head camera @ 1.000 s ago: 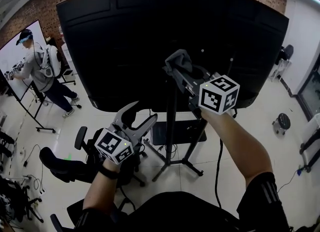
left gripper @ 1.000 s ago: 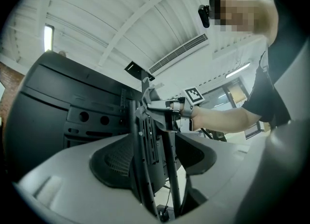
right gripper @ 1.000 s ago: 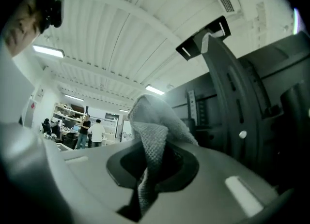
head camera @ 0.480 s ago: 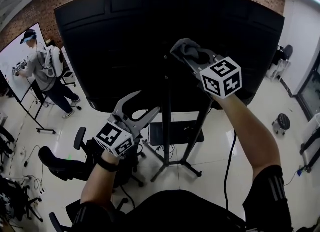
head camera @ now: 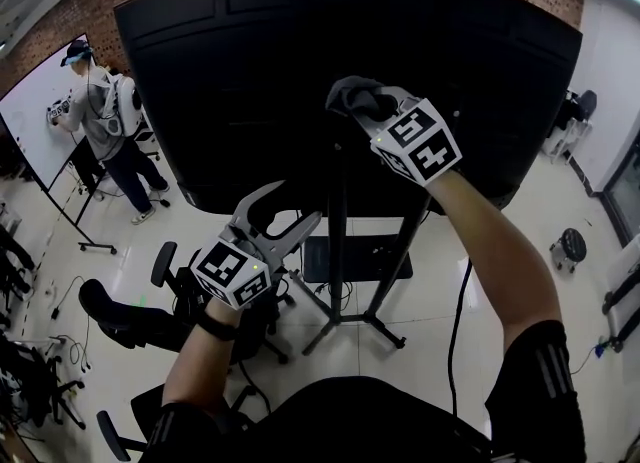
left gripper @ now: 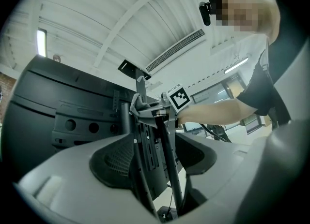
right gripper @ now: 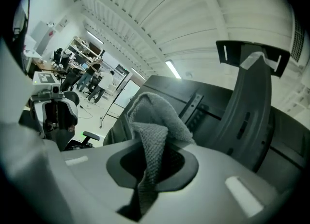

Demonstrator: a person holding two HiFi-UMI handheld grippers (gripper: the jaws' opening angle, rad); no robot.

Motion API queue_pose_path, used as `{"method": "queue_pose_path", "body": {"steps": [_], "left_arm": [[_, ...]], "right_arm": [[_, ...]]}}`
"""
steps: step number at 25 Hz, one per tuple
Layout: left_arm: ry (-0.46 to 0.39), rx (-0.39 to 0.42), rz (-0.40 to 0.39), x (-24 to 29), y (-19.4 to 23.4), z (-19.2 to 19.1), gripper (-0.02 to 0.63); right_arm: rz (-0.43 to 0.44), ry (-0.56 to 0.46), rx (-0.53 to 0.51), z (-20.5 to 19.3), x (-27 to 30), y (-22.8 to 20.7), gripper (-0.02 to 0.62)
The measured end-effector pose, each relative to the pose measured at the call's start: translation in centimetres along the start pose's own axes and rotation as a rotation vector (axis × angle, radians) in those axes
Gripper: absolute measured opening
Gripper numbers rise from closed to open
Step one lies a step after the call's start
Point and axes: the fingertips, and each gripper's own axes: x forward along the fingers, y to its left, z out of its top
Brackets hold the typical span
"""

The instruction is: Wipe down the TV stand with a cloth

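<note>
The TV stand's black post [head camera: 337, 231] rises behind the large black TV [head camera: 220, 71]. My right gripper [head camera: 352, 101] is shut on a grey cloth [head camera: 358, 97], which sits against the top of that post. In the right gripper view the cloth [right gripper: 156, 126] bulges out between the jaws of the gripper [right gripper: 152, 167], close to the stand's upright bracket [right gripper: 247, 102]. My left gripper [head camera: 288, 209] hangs open and empty, lower and to the left of the post. The left gripper view looks up the post [left gripper: 167, 170] to the cloth [left gripper: 138, 108].
The stand has a low shelf [head camera: 355, 259] and splayed feet [head camera: 345, 326]. An office chair [head camera: 170, 301] stands under my left arm. A cable [head camera: 455, 331] hangs at the right. A person [head camera: 105, 116] works at a whiteboard at far left. A stool [head camera: 570, 243] is far right.
My right gripper has carried the cloth upward and slightly left along the post to its top. The left gripper has barely moved.
</note>
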Motion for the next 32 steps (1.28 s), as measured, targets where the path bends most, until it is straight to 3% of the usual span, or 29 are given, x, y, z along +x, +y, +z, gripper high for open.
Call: {"method": "queue_pose_path", "body": {"steps": [9, 23, 32], "left_arm": [[0.035, -0.035, 0.013, -0.6, 0.0, -2.4, 0.293], [0.084, -0.104, 0.016, -1.4, -0.1, -6.4, 0.293], [0.121, -0.144, 0.026, -2.3, -0.1, -9.3, 0.293]], "right_arm": [[0.081, 0.068, 0.001, -4.6, 0.9, 4.2, 0.029], [0.219, 0.114, 0.19, -10.4, 2.3, 9.8, 0.029], [0.27, 0.159, 0.244, -14.0, 3.2, 13.3, 0.029]]}}
